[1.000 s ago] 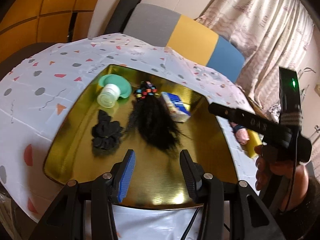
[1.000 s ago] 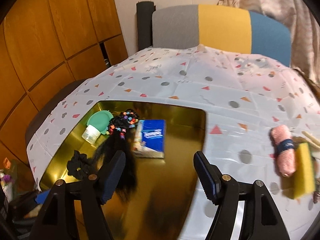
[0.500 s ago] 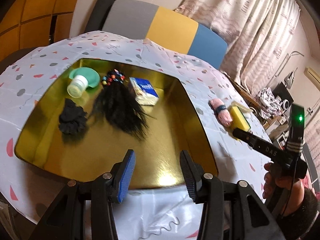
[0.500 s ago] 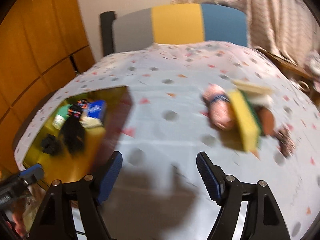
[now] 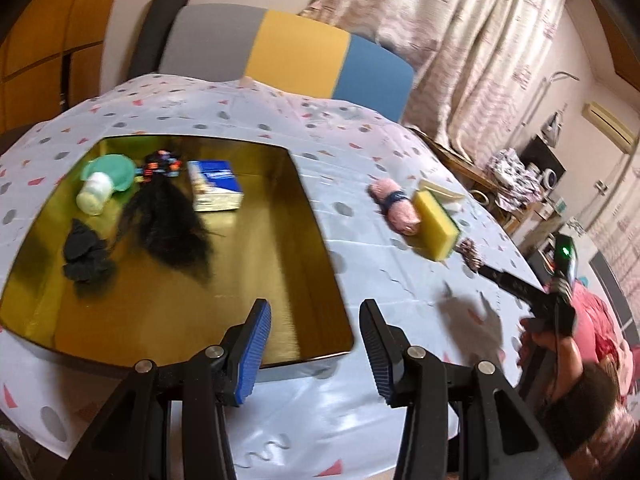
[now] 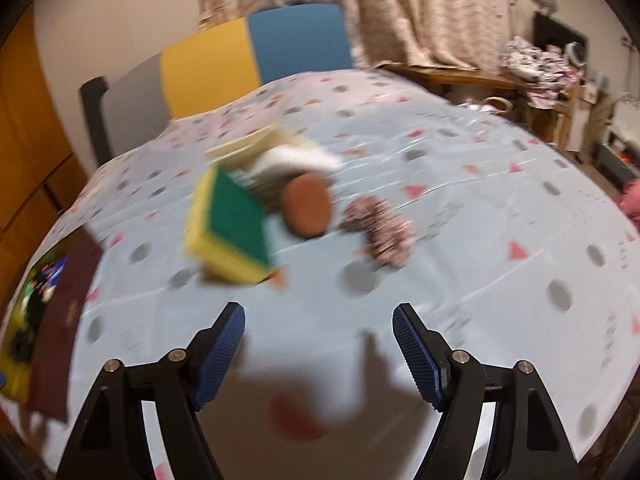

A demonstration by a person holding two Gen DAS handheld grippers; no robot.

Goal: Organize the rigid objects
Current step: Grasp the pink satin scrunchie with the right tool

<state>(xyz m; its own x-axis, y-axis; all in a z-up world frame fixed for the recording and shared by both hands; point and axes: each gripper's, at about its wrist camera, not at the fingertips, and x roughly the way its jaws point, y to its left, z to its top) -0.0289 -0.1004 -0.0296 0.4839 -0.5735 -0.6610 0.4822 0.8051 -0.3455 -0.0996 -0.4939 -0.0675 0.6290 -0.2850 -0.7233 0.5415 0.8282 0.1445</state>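
Note:
A gold tray lies on the left of the table and holds a green-capped bottle, a black hairpiece, a black scrunchie and a blue tissue pack. My left gripper is open and empty over the tray's near right corner. A yellow-green sponge, a brown disc, a patterned scrunchie and pale flat pieces lie together right of the tray. My right gripper is open and empty, short of that pile. A pink rolled cloth lies beside the sponge.
A white tablecloth with coloured dots and triangles covers the table. A grey, yellow and blue chair back stands at the far edge. Curtains and a cluttered side table are at the right.
Both grippers have swung right. The right one left the tray and now faces the sponge pile from close up. The left view now takes in the table right of the tray.

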